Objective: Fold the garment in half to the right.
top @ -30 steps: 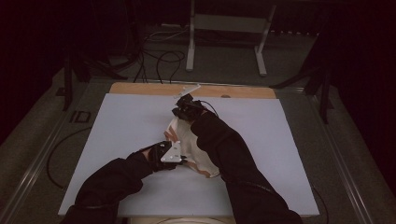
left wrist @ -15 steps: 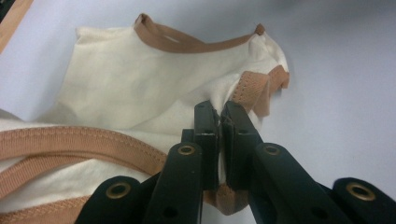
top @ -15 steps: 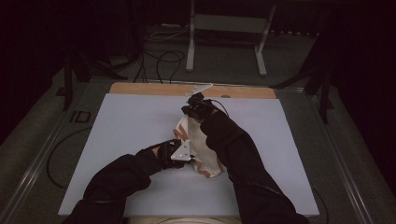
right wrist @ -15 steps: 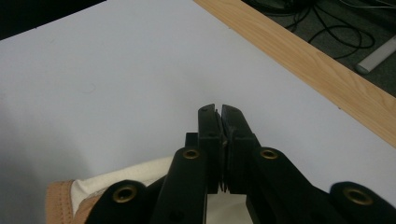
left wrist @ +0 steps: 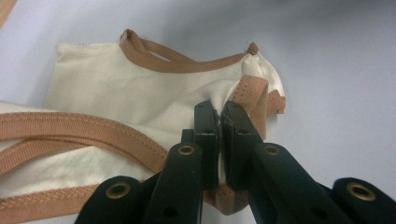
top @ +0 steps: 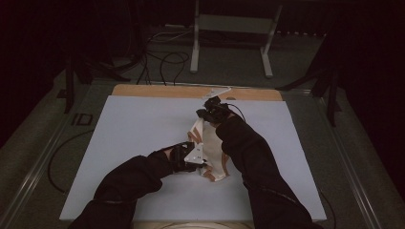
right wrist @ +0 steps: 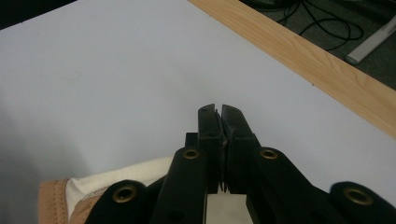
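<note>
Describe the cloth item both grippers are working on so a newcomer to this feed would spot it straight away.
Start at the pale sheet covering the table, with a strip of bare wood along its far edge. Near the sheet's middle, between the left gripper and the right gripper, lies a crumpled cream cloth bag. Its tan webbing straps and tan trim set it apart from the plain sheet.
</note>
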{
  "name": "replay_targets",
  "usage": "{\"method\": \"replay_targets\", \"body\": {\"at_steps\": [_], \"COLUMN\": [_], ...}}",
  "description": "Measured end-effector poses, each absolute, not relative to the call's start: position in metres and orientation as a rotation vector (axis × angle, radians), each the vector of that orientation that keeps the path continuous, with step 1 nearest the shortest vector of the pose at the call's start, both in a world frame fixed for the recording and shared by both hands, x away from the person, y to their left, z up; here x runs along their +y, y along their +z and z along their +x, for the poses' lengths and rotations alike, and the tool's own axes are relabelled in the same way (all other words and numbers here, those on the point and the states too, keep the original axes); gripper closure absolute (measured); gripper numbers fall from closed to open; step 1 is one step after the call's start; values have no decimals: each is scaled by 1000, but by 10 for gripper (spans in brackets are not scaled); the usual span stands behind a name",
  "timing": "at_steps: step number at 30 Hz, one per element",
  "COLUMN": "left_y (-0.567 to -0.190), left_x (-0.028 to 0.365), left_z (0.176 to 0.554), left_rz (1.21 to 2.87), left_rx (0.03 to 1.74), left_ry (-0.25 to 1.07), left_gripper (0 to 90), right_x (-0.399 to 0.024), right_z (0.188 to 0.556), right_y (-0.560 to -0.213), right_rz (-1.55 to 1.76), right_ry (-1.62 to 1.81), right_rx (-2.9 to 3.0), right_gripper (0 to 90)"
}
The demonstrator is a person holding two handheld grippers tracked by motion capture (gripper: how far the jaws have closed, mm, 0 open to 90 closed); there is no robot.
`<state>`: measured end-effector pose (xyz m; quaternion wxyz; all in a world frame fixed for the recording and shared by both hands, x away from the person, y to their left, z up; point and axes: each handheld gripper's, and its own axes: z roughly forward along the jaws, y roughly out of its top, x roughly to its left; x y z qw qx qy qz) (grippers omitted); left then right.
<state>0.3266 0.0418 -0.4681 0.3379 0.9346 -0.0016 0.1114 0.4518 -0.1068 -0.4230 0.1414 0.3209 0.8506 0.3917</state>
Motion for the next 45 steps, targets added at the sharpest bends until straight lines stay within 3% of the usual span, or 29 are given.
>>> {"method": "replay_targets", "body": {"at_steps": [17, 45], "left_y": [-474, -487], "left_x": [21, -25], "left_z": [329, 342], "left_rz": [2493, 2538], "left_rx": [-46, 90], "left_ry": [246, 157], "left_gripper": [865, 858], "right_x": [-150, -188], "right_z": [448, 463], "right_y": [-447, -485], "right_rz": [1016, 1086], "right_ry": [1134, 1141], "right_rx": [2423, 2376], "right_gripper": [882, 877]}}
